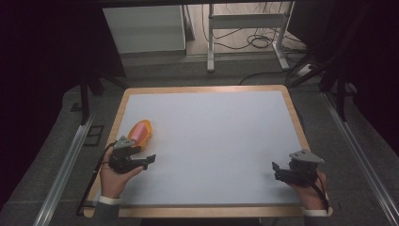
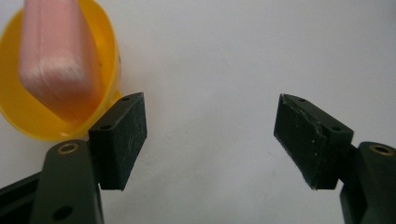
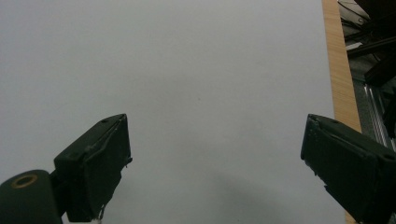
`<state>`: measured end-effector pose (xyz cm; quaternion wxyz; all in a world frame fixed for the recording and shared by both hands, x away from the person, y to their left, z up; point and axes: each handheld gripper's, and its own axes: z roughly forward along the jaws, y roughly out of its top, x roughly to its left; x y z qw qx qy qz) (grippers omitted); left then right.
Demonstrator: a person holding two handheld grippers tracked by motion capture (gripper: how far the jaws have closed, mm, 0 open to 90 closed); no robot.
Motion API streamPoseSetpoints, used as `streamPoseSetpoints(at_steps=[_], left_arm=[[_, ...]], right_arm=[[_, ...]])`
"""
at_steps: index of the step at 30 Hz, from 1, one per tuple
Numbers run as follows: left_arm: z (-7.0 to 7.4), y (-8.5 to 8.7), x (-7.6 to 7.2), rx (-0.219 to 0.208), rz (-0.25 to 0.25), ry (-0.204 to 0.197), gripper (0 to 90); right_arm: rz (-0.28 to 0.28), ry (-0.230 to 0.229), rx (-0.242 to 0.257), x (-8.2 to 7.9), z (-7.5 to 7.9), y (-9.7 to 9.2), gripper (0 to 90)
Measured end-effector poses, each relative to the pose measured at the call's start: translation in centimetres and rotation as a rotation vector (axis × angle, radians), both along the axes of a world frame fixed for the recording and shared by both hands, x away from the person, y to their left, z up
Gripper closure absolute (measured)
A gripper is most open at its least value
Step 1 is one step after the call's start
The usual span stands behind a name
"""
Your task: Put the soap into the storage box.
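High view dim, dark at the sides, table (image 1: 211,141) evenly lit, no glare. Gripper views brighter, soft focus; pink block (image 2: 56,56) blurred, faint shadows below jaws.

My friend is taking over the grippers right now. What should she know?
Left gripper: jaws open, holding nothing, right beside the yellow dish.
Right gripper: jaws open, holding nothing, over bare table near its right edge.
The dish sits near the table's left edge with a pink block in it.
Done: nothing grasped yet.
Left: probably grasping the dish or block with the left gripper.
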<state>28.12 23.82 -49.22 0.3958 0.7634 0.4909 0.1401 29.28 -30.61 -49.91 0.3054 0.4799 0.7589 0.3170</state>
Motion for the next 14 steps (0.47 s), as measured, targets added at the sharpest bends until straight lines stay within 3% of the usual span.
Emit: streamPoseSetpoints(at_steps=[4, 14], left_arm=[[-0.73, 0.17, -0.67, -0.007, -0.002, 0.014, 25.9], [-0.64, 0.36, -0.81, -0.001, -0.001, 0.007, 25.4]], right_arm=[[0.003, 0.000, -0.002, -0.01, -0.02, 0.08, 8.2], [0.015, -0.011, -0.005, 0.03, -0.05, 0.22, 8.1]])
